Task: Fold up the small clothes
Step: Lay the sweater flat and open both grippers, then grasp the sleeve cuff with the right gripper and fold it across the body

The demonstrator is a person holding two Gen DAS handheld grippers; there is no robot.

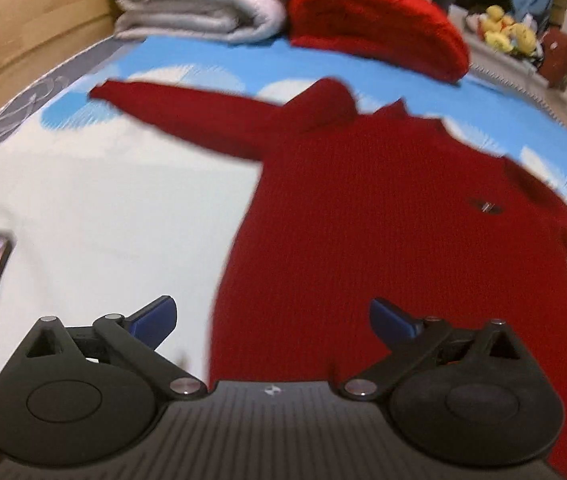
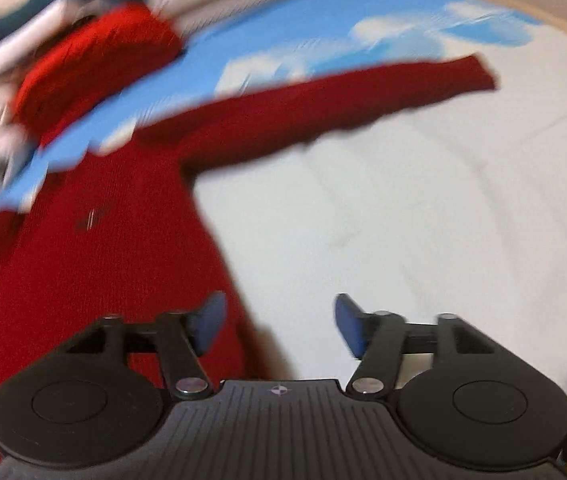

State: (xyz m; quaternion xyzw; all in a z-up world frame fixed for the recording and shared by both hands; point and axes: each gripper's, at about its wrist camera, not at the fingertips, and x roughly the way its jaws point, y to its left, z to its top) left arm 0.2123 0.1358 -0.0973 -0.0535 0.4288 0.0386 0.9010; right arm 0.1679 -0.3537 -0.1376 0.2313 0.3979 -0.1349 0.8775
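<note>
We have the red sweater [image 1: 363, 208] spread flat mid-bed, collar toward the far edge, hem nearest us, with left claw [image 1: 273, 320] wide open and empty over the hem and right claw [image 2: 279, 324] part-open, empty, at its side edge.

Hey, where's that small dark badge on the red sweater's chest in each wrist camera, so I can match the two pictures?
Left wrist view: the badge sits right of centre, on the red sweater, at mid height.
Right wrist view: the badge sits left of centre, at mid height, blurred.
Shared landmark: the folded bright red garment at the far edge of the bed, top centre in the left view, top left in the right.
</note>
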